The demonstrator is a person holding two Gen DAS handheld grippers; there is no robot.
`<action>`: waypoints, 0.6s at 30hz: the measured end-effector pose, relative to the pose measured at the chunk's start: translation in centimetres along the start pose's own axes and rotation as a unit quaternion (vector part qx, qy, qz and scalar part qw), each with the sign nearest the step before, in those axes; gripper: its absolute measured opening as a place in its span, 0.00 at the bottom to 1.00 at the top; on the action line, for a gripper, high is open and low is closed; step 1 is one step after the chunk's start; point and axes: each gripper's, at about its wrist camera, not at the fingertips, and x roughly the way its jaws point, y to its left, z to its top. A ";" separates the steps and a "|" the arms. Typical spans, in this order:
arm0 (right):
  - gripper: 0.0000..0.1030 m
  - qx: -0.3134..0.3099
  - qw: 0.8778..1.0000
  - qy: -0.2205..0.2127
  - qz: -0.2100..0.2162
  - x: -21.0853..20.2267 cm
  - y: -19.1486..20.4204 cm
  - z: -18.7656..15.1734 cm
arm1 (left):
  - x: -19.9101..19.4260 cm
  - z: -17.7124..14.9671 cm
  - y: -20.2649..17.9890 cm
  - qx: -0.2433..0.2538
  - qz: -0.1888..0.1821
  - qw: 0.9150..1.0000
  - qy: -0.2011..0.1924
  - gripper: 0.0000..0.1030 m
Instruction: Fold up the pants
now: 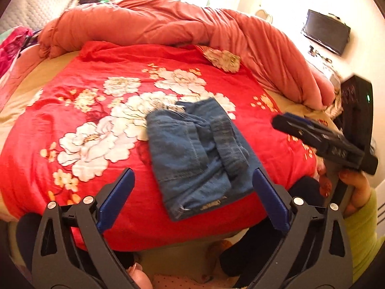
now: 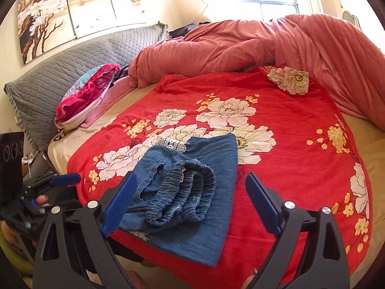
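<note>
The blue denim pants [image 1: 199, 154] lie folded into a compact bundle on a red floral blanket [image 1: 108, 130], near the bed's front edge. In the right wrist view the pants [image 2: 192, 192] show their gathered elastic waistband on top and a strip of white lace at the far edge. My left gripper [image 1: 192, 172] hovers just in front of the bundle, open, with nothing between its blue pads. My right gripper [image 2: 190, 177] is open too, its left pad beside the bundle's left edge and not pressing on it. Each view shows the other gripper's fingers [image 1: 300, 126] [image 2: 65, 179] off to the side.
A bunched salmon duvet [image 2: 264, 43] fills the back and right of the bed. A grey quilted headboard cushion [image 2: 60, 72] and a pink floral cloth [image 2: 84, 96] are at the left. A dark screen [image 1: 327, 31] hangs on the right wall. A person's green sleeve [image 1: 361, 228] is at lower right.
</note>
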 end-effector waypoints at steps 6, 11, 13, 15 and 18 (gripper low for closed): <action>0.92 0.013 1.000 -0.009 -0.013 -0.4 -0.7 -0.4 | -0.4 0.7 1.7 -0.019 0.015 1.000 -0.004 0.91; 0.92 0.028 0.999 -0.011 -0.028 -0.2 -1.6 -1.1 | 0.4 0.8 2.8 -0.032 0.024 0.999 0.007 0.91; 0.92 0.031 0.999 -0.007 -0.034 0.1 -1.9 -1.3 | 1.0 0.9 3.0 -0.035 0.027 0.999 0.013 0.91; 0.92 0.037 0.999 -0.003 -0.039 0.5 -2.3 -1.6 | 1.4 0.9 3.2 -0.038 0.028 0.999 0.019 0.91; 0.92 0.045 0.998 0.005 -0.041 1.1 -2.8 -1.8 | 2.2 1.1 3.4 -0.043 0.030 0.998 0.026 0.91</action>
